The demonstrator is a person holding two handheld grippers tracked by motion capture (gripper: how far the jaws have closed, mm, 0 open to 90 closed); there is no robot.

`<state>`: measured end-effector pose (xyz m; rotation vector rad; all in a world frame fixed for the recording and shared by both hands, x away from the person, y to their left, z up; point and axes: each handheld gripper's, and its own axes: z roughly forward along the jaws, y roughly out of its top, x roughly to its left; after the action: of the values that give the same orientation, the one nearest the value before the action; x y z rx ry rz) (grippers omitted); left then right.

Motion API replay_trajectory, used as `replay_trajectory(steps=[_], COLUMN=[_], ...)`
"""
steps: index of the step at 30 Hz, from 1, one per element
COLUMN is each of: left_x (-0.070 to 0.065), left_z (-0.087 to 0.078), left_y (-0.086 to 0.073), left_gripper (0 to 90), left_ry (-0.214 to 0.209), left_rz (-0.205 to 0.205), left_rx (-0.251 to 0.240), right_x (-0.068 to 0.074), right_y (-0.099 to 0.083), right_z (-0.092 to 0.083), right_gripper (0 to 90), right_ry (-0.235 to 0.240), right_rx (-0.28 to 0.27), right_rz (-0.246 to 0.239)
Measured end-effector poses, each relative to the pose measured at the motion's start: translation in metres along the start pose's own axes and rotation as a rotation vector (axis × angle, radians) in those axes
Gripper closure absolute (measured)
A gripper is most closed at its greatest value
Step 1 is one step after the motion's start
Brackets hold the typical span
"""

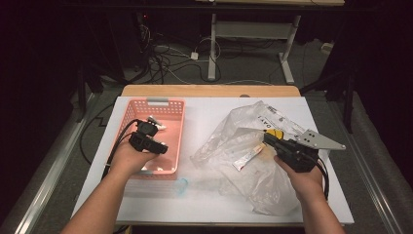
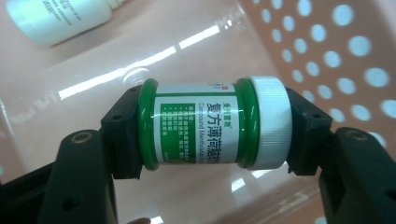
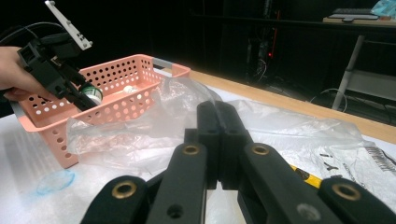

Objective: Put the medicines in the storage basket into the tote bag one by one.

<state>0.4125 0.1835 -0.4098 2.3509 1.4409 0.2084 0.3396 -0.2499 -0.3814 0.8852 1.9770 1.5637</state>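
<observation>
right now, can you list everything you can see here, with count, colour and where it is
basket: one, pink, perforated, left half of the table
green jar: one, green with white cap and label, clamped end to end in the left gripper over the basket
white bottle: one, white, lying on the basket floor
plastic bag: one, clear with black print, crumpled on the right half of the table
tube: one, white with red, inside the bag
yellow item: one, partly hidden by the bag, beside the right gripper
blue ring: one, pale blue, on the table in front of the basket
table: one, white top with wooden far edge
left gripper: black, shut on the jar
right gripper: black, shut, resting on the bag
</observation>
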Motion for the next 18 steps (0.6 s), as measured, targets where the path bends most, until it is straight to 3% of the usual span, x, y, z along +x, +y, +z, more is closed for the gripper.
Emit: replay_trajectory(steps=[11, 18], left_x=[-0.019, -0.037], left_z=[-0.018, -0.034], left_y=[-0.007, -0.013], left_gripper=[34.4, 34.4], left_ry=[-0.032, -0.053], left_rz=[0.037, 0.084], left_rx=[-0.07, -0.123], right_x=[0.0, 0.0], right_y=[0.0, 0.0], right_z=[-0.001, 0.0], right_gripper=[90.0, 90.0], right_ry=[0.0, 0.002], right_rx=[-0.003, 0.002], right_rz=[0.0, 0.0])
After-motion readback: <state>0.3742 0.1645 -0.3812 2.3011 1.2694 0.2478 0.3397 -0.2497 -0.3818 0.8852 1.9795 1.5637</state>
